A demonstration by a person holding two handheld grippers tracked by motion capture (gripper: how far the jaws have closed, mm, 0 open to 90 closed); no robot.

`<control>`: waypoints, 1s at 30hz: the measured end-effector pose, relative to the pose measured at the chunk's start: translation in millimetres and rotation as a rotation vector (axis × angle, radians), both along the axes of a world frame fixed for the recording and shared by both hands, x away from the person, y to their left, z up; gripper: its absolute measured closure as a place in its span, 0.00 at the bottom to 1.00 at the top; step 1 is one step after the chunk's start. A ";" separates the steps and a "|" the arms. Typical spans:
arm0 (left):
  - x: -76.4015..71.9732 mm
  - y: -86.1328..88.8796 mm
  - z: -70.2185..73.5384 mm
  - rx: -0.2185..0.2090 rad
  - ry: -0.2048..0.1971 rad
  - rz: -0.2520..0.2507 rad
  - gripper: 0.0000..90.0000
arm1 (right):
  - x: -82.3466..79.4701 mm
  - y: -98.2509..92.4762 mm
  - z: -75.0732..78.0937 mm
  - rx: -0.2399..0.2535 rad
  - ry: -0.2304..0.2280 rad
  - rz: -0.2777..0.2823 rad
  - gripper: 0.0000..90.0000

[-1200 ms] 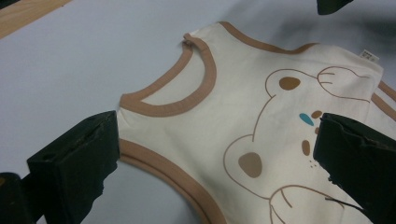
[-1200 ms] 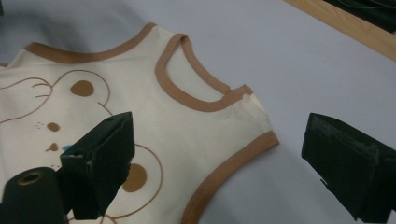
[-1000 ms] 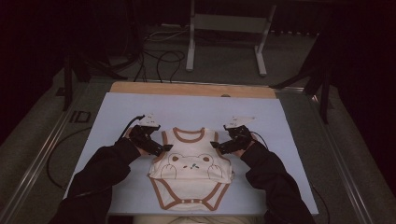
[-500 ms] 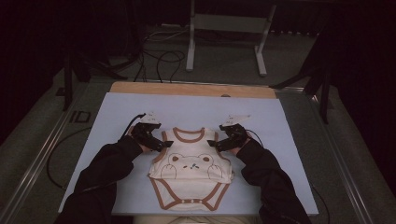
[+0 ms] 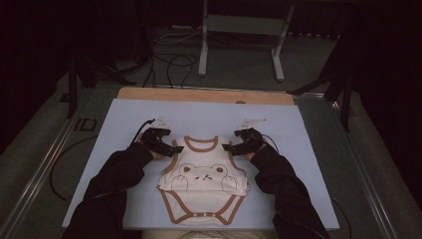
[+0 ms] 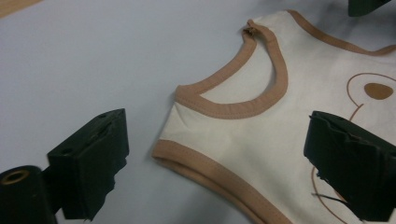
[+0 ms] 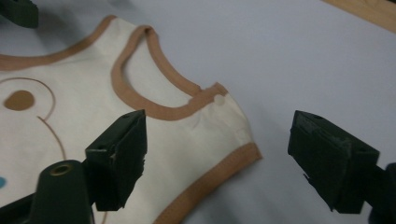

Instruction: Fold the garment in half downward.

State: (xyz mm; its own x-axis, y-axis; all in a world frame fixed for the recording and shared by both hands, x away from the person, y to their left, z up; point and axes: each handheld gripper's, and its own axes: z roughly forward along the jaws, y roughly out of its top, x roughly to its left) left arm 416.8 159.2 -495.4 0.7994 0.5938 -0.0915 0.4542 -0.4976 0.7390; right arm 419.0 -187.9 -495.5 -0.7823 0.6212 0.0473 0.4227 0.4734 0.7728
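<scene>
A cream baby bodysuit (image 5: 204, 179) with brown trim and a bear print lies flat on the pale mat (image 5: 209, 117), neck end away from me. My left gripper (image 5: 171, 149) sits low at its left shoulder. In the left gripper view the jaws (image 6: 219, 126) stand wide either side of that shoulder's trimmed edge (image 6: 280, 140), not pressing on it. My right gripper (image 5: 228, 148) mirrors it at the right shoulder, open (image 7: 219, 123) around the cloth (image 7: 84, 107). Both pairs of jaws have just been closing, with the cloth between them.
The mat lies on a wooden board (image 5: 204, 94). Beyond the board stand a metal frame (image 5: 239, 25) and loose cables (image 5: 169, 59) on the floor. Dark sleeves run from the bottom edge to both grippers. Bare mat lies left, right and beyond the bodysuit.
Both grippers have edged inward and down onto the bodysuit's shoulders. The bodysuit itself lies as before.
</scene>
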 end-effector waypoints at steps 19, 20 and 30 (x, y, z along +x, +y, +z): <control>14.0 -3.7 -19.4 0.051 0.046 -0.015 0.29 | 18.2 0.1 -18.9 -0.032 0.055 0.001 0.41; 14.0 -3.7 -19.4 0.051 0.046 -0.015 0.31 | 18.7 0.4 -19.8 -0.038 0.057 -0.004 0.42; 18.7 -1.2 -23.9 0.047 0.054 0.016 0.51 | 24.6 4.8 -27.7 -0.074 0.079 -0.028 0.51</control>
